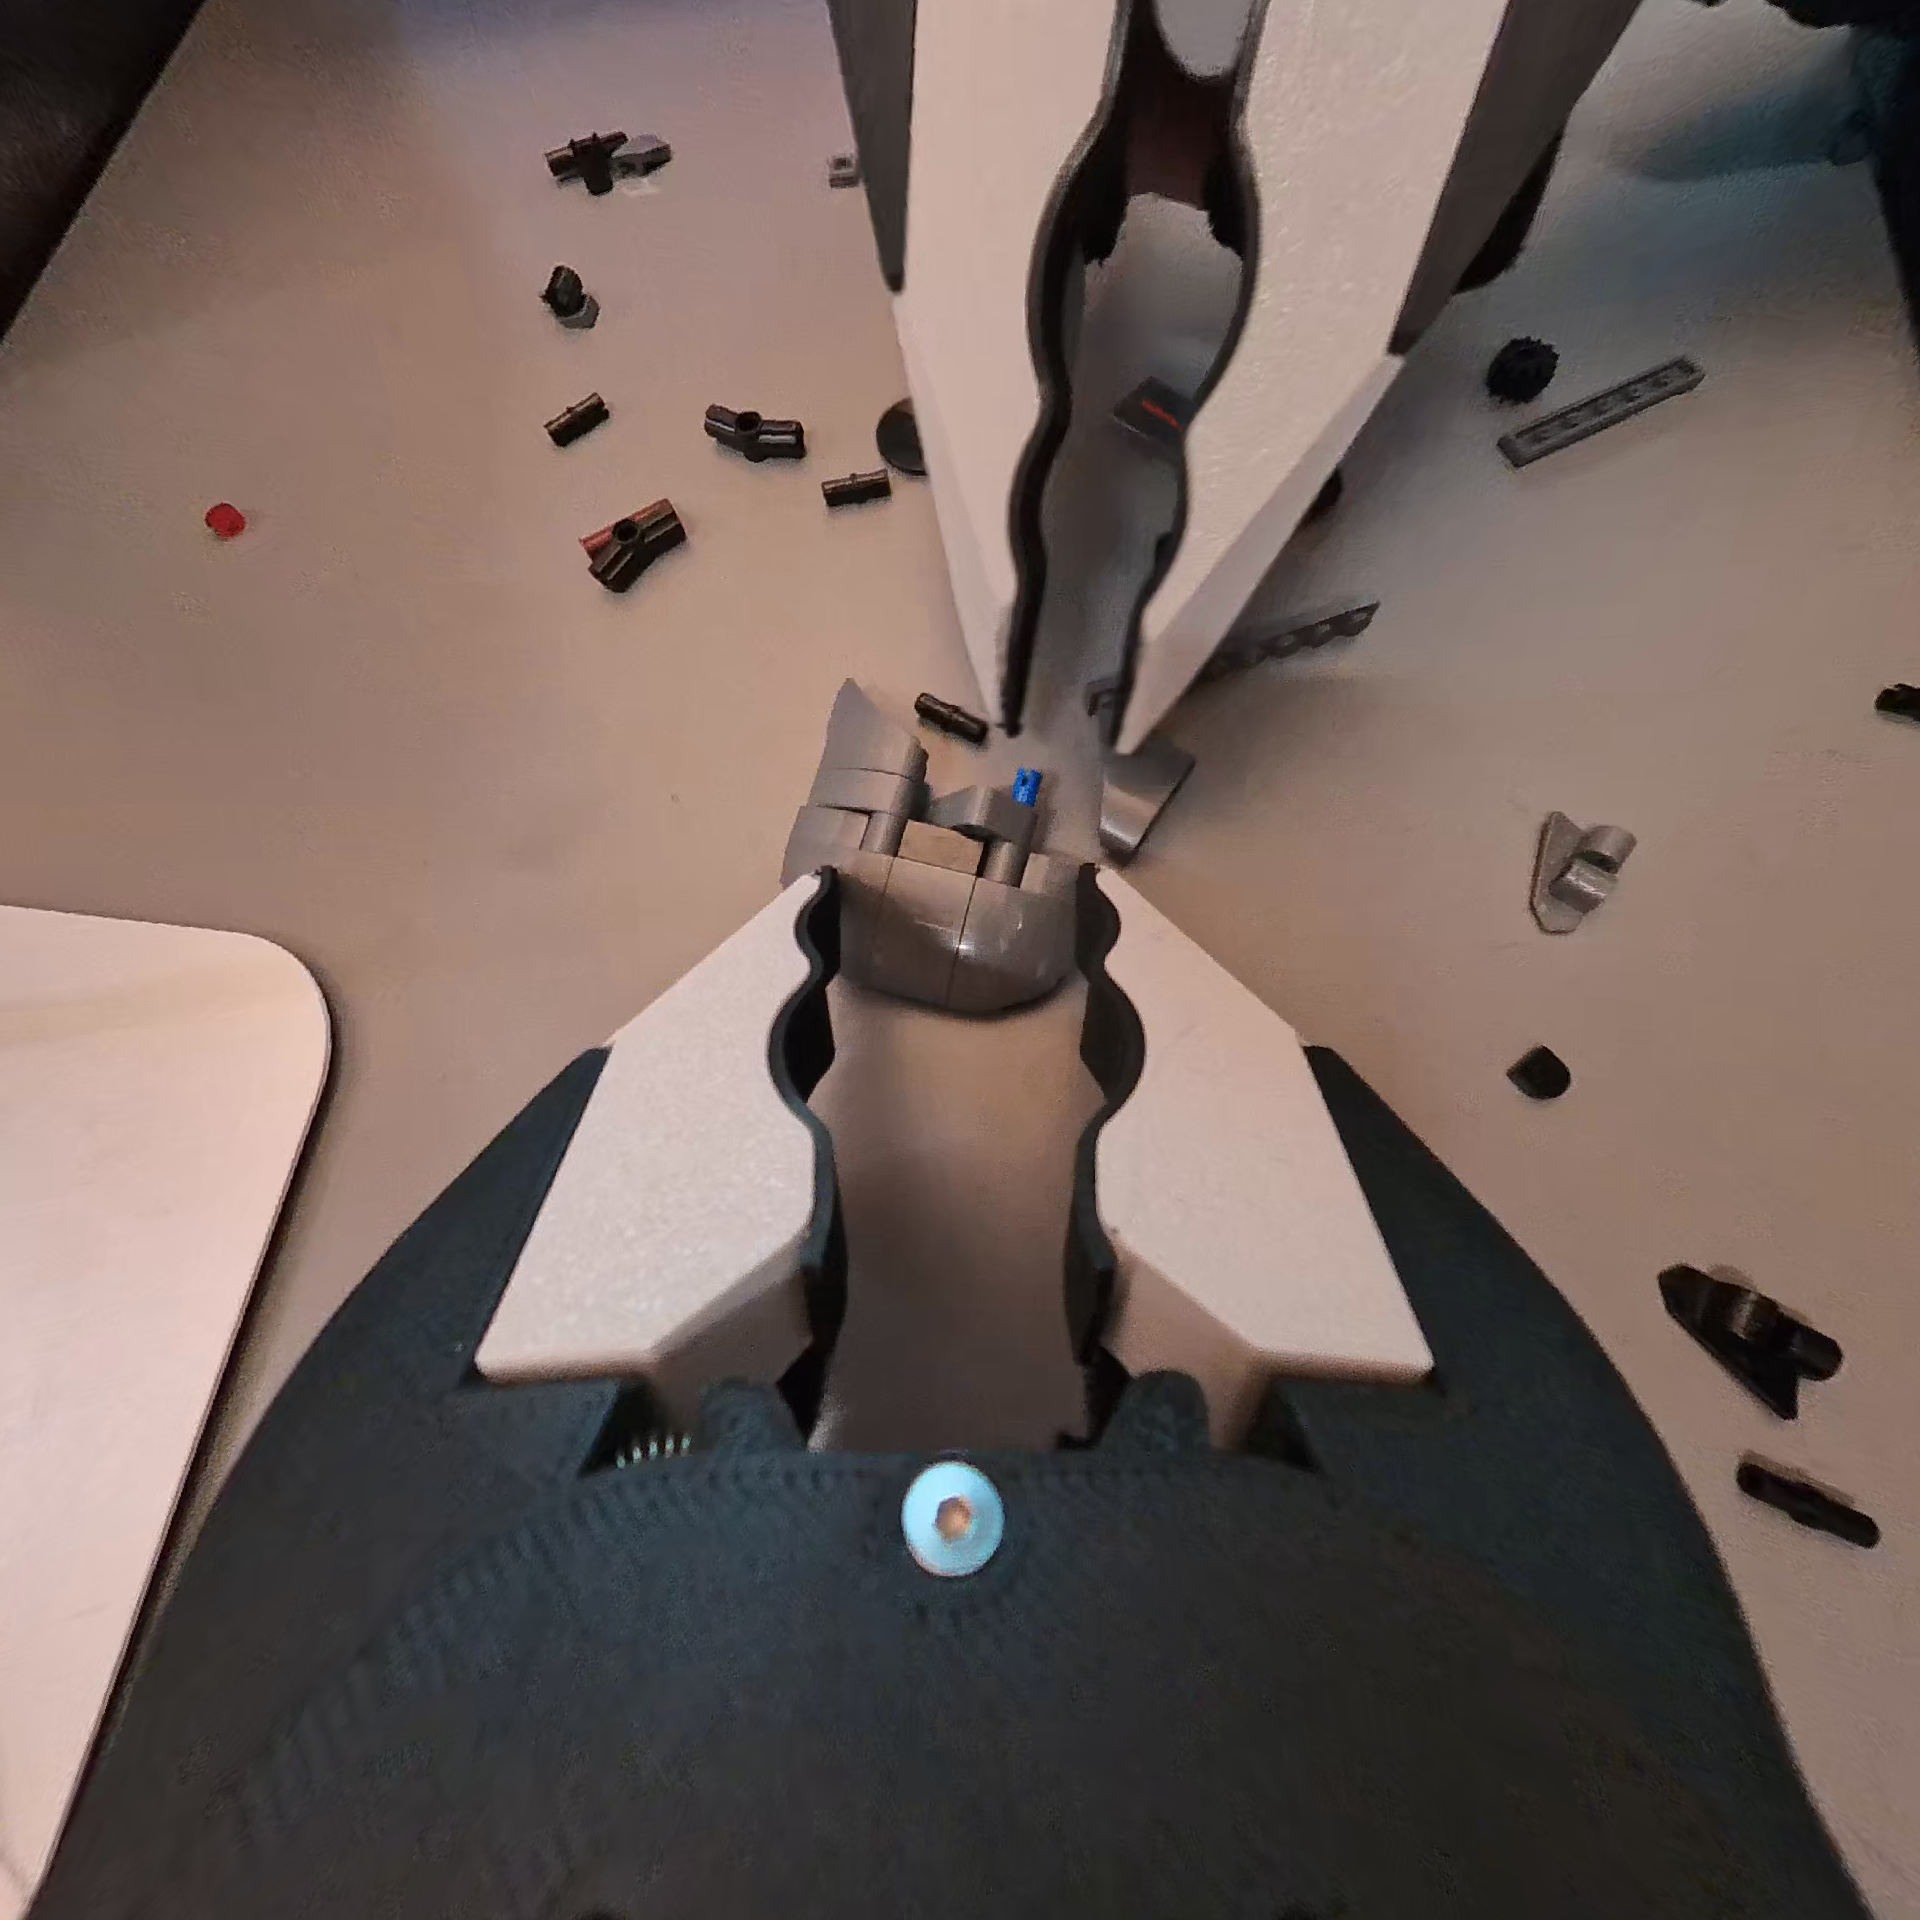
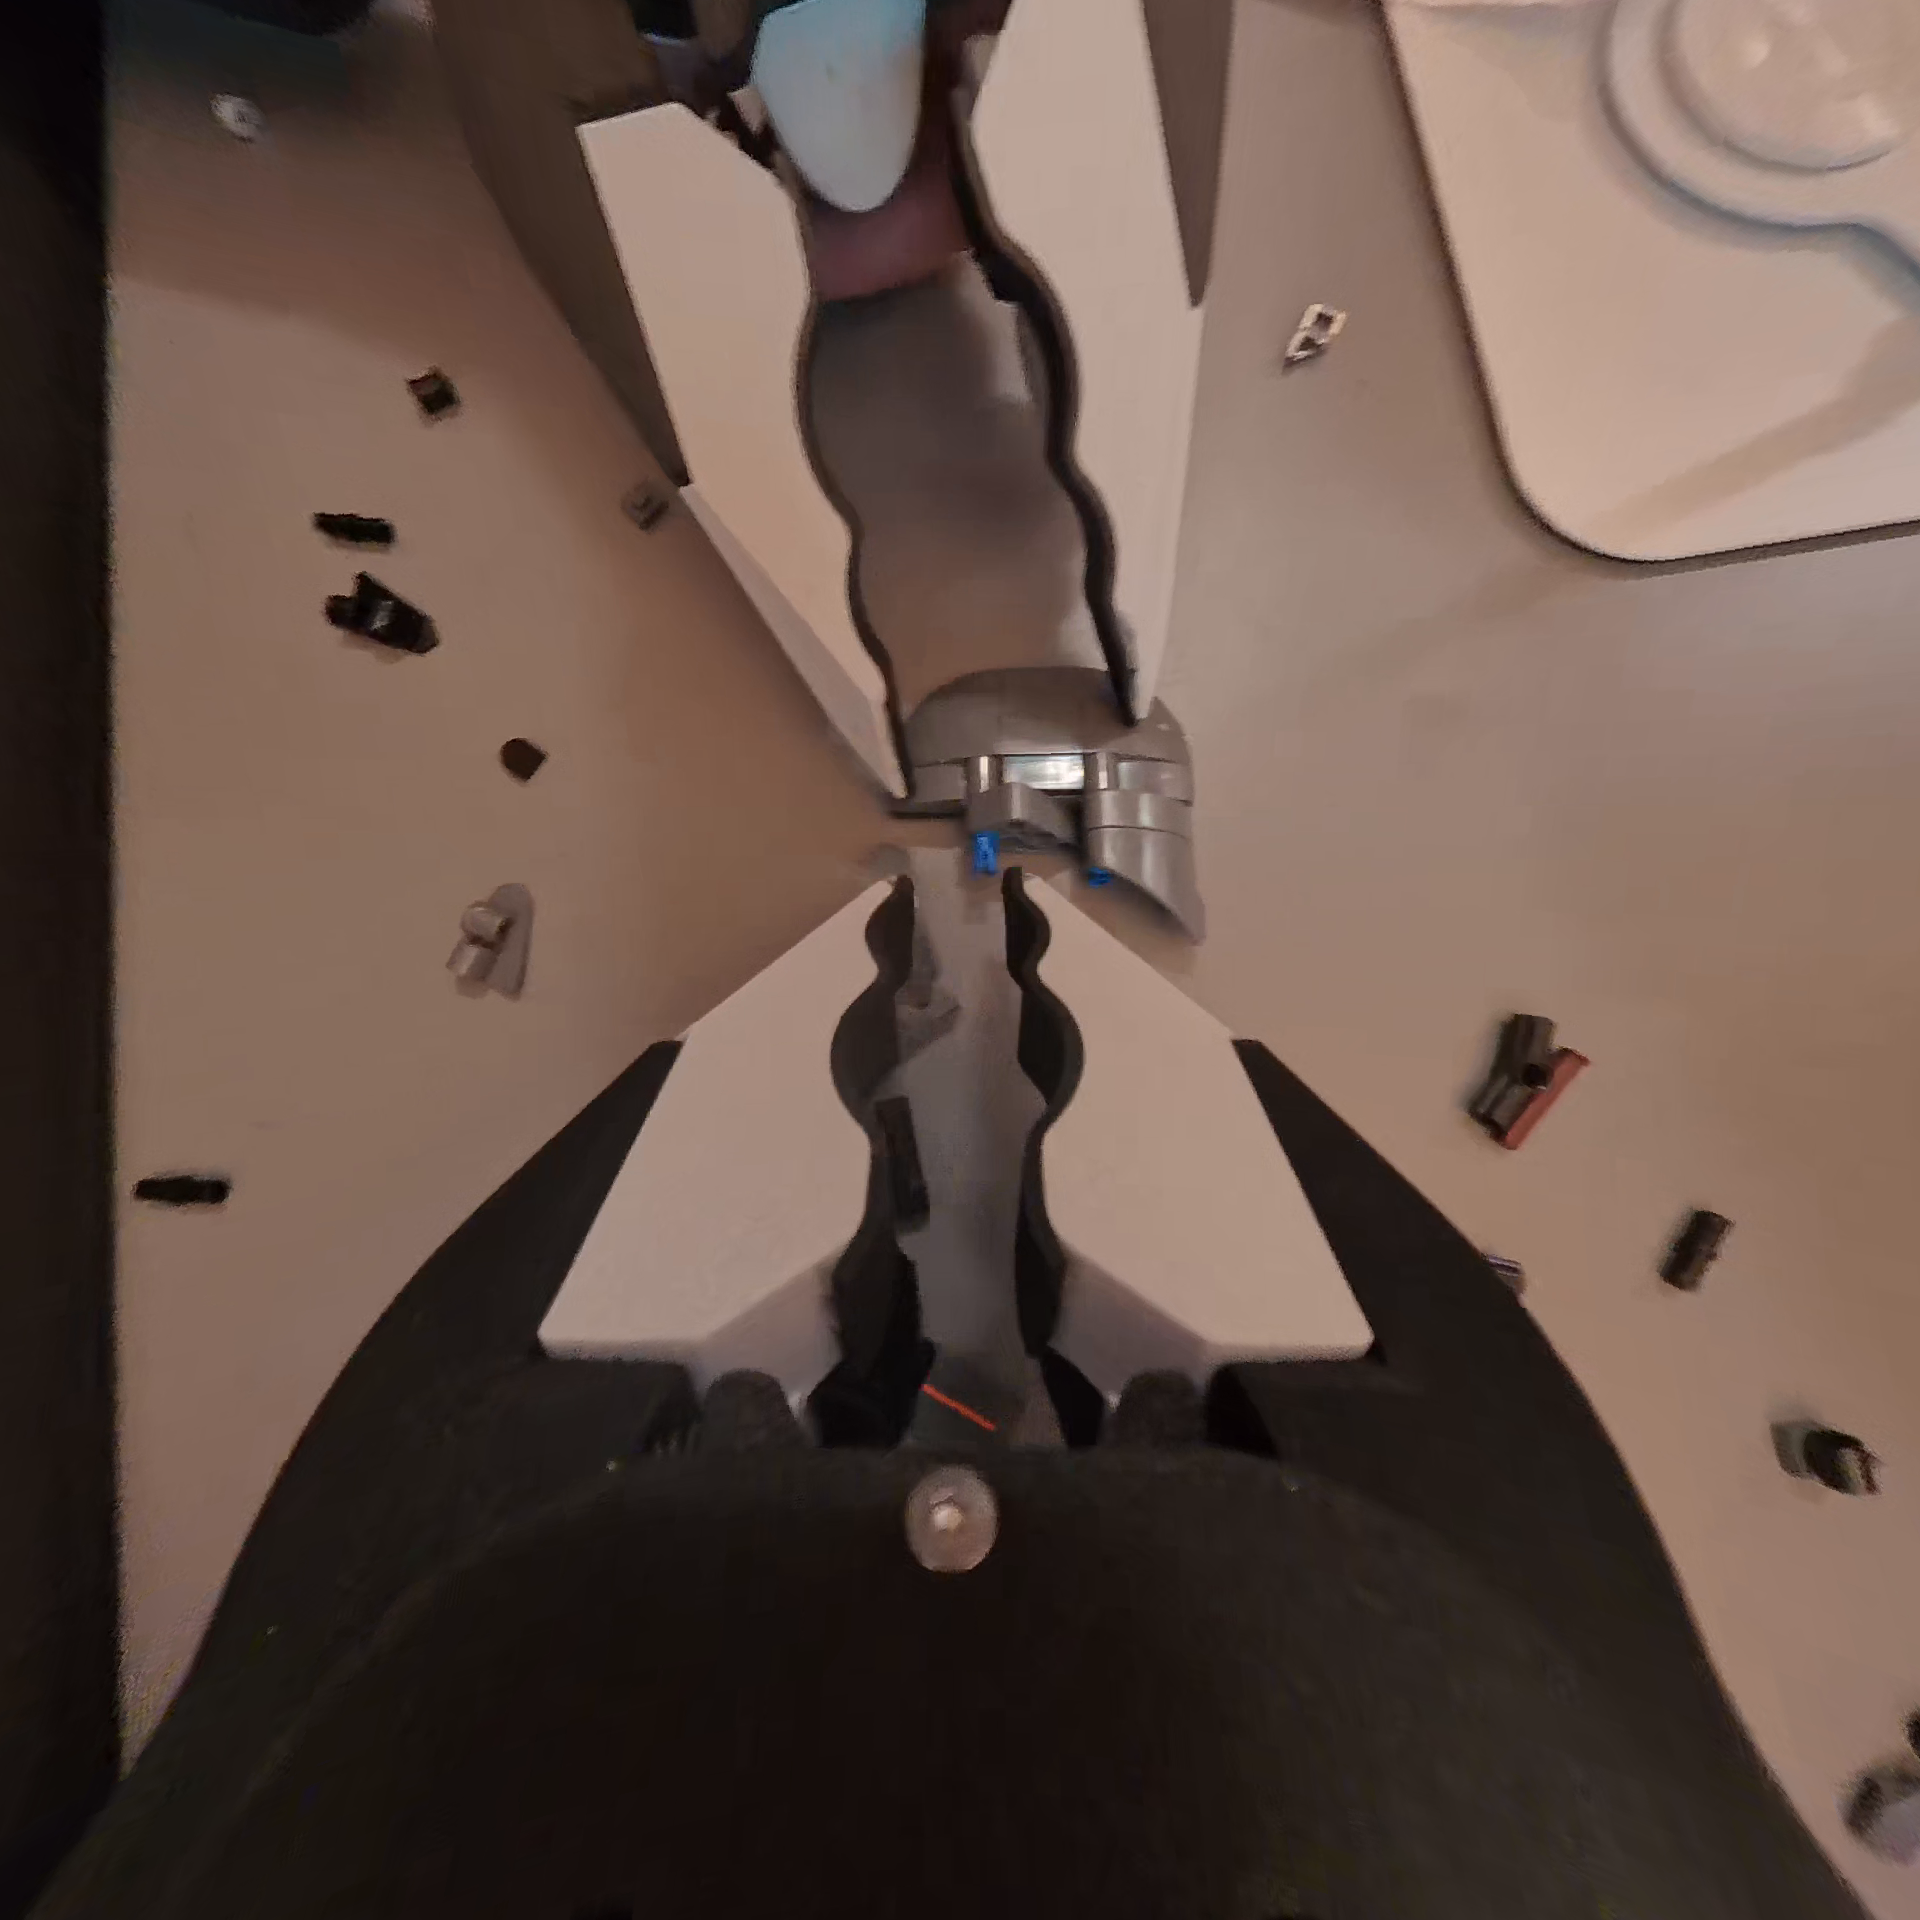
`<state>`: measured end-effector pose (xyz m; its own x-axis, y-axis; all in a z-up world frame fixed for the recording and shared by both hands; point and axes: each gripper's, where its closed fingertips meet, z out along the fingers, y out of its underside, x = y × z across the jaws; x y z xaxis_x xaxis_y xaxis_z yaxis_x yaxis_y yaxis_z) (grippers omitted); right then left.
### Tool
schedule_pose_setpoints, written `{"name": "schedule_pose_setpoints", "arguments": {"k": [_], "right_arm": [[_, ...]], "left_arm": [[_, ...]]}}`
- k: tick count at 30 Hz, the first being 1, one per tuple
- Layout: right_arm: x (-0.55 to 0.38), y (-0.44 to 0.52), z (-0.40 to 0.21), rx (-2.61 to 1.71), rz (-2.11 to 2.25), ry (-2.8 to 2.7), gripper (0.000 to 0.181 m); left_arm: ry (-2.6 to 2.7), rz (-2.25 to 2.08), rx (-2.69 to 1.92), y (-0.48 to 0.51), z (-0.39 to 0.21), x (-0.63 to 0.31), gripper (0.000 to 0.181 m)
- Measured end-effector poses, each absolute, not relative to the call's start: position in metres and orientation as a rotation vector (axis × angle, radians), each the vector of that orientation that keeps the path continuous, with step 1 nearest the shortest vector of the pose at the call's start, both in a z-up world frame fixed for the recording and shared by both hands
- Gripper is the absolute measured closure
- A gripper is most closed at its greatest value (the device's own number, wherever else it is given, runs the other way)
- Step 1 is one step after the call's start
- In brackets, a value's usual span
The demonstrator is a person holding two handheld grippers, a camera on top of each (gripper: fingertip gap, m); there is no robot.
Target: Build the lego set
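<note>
- The table [image 1: 312, 727] is strewn with loose black and grey pieces; its edges fall mostly outside both views.
- The grey assembly [image 1: 956, 935] is clamped at its rounded end by the left tool [image 1: 956, 883], away from any visible edge.
- The right tool [image 2: 956, 883] is held nearly closed on nothing, facing the left tool, tips just short of the blue pin [image 2: 982, 852].

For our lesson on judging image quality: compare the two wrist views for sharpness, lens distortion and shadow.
Left wrist view: mostly sharp, the grey lego assembly in the left gripper is crisp; wide-angle bending stretches the edges. Right wrist view: softer, loose black pieces smeared, the right gripper casting shadow on the table; warm light in both.
</note>
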<state>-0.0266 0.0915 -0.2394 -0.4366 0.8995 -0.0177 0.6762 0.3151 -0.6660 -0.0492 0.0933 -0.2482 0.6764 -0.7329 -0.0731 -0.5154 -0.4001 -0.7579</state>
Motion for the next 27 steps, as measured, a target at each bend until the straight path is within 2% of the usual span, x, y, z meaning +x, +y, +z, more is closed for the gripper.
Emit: {"name": "schedule_pose_setpoints", "arguments": {"k": [15, 21, 25, 27], "right_arm": [[-0.041, 0.091, -0.248, -1.315, 0.742, -2.225, 0.179], [-0.041, 0.087, -0.235, -1.298, 0.830, -2.192, 0.179], [-0.042, 0.089, -0.222, -1.280, 0.886, -2.142, 0.179], [-0.041, 0.088, -0.217, -1.243, 0.888, -2.142, 0.179]], "left_arm": [[0.943, -0.343, -2.093, 0.094, -0.247, -0.054, 0.136], [0.900, -0.390, -2.081, 0.095, -0.241, -0.058, 0.117], [0.931, -0.349, -2.074, 0.093, -0.242, -0.060, 0.098], [0.930, -0.399, -2.073, 0.091, -0.242, -0.054, 0.096]]}}
